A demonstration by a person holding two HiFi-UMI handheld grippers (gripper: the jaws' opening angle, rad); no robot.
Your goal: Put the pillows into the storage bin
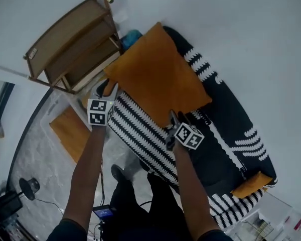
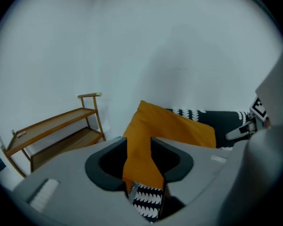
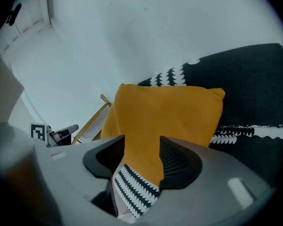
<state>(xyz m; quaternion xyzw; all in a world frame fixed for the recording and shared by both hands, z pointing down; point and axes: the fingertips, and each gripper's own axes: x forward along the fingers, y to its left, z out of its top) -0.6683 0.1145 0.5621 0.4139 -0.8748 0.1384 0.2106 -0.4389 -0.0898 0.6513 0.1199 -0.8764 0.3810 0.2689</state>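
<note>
A large orange pillow lies on top of a black-and-white patterned pillow, both lifted in front of the black sofa. My left gripper holds their left edge. In the left gripper view the orange pillow and the patterned fabric fill the gap of the left gripper. My right gripper grips the near right edge. The right gripper view shows that gripper closed on the orange pillow, with the patterned pillow under it.
A wooden two-tier shelf stands against the wall at the left, with a teal thing beside it. A small orange cushion lies at the sofa's right end. A wooden board lies on the floor below the left gripper.
</note>
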